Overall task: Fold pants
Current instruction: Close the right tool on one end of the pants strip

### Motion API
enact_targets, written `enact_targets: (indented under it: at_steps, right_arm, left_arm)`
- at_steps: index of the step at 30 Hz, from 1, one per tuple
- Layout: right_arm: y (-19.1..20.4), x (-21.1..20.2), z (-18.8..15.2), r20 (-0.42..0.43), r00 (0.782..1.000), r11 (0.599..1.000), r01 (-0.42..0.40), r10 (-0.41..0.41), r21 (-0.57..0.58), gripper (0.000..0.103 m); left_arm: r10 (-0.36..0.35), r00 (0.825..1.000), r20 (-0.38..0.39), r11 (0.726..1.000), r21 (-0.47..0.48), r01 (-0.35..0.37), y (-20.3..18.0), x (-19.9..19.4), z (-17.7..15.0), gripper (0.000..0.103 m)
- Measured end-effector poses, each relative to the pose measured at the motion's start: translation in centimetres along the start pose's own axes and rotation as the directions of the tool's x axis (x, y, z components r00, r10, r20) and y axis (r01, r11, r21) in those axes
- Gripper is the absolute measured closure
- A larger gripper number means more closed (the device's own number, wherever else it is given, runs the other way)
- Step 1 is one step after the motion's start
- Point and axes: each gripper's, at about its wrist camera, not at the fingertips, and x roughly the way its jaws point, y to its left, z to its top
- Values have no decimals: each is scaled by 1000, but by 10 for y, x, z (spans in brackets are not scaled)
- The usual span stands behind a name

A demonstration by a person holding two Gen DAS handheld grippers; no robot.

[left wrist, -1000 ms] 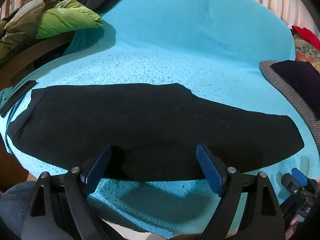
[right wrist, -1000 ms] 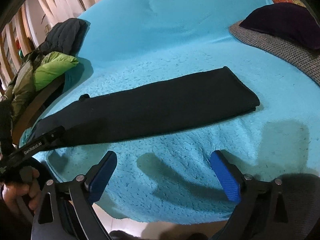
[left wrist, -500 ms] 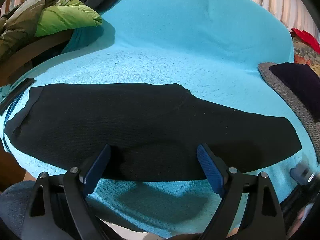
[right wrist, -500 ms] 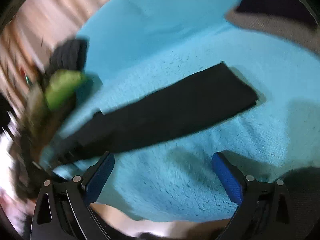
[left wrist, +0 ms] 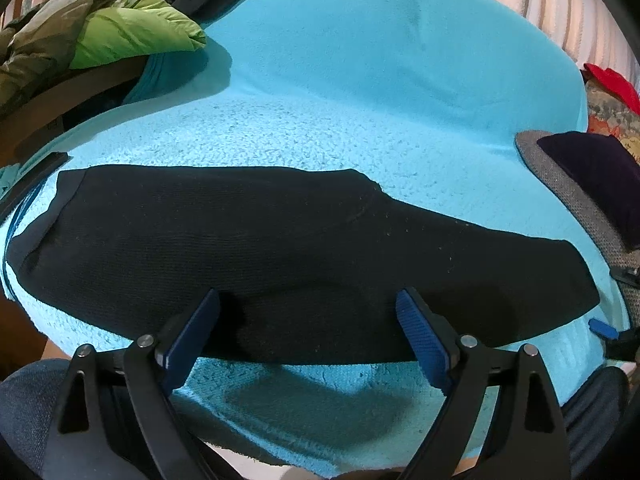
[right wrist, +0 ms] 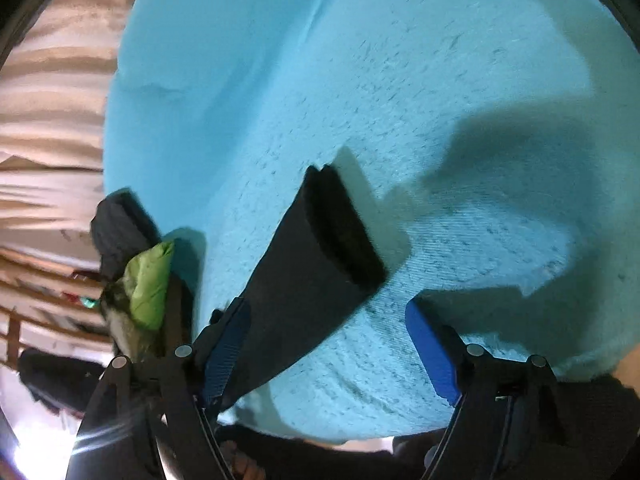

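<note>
Black pants (left wrist: 280,248) lie flat; open blanket (left wrist: 360,80) beyond the far edge.

Black pants (left wrist: 280,256) flat on turquoise blanket (left wrist: 360,92)

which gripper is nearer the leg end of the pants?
Right. The right gripper is beside the leg end of the pants, jaws closing, nothing gripped. The left gripper hangs open over the pants' middle.

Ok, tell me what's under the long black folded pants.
The long black folded pants lie flat on the fuzzy turquoise blanket, which shows all around them. Whatever lies beneath the blanket is covered.
</note>
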Motion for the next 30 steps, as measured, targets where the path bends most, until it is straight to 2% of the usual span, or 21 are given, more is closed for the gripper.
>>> enact_targets:
  at_steps: [2,4,7,11,18,21,23,30]
  right_arm:
    - [-2,10,7,-33,998,999,-52,52,-1,22]
    - [-3,14,13,-27,997,997,-71,71,3,22]
    - [2,16,18,-14,999,998,-52,52,-22,23]
    - [3,15,15,20,998,997,-63,64,-41,23]
    - [9,16,12,3,998,995,-61,62,-83,24]
    - [9,18,10,6,1000,996,-24,25,-82,41]
    - [5,19,10,-1,1000,998,-3,3,-63,57]
    - [-2,16,8,5,1000,998,18,-18,-58,69]
  left_arm:
    - [3,1000,0,1000,4,-3,-1,0,0,11]
    - [-1,1000,0,1000,2,1,0,0,0,11]
    - [-1,1000,0,1000,2,1,1,-1,0,11]
    - [-1,1000,0,1000,2,1,0,0,1,11]
    - [-2,1000,-1,1000,2,2,0,0,0,11]
    - [-3,1000,-2,1000,-3,3,1,0,0,11]
    - [-7,1000,-3,1000,-8,7,1,0,1,11]
    - [-32,999,3,999,-29,32,6,-2,1,11]
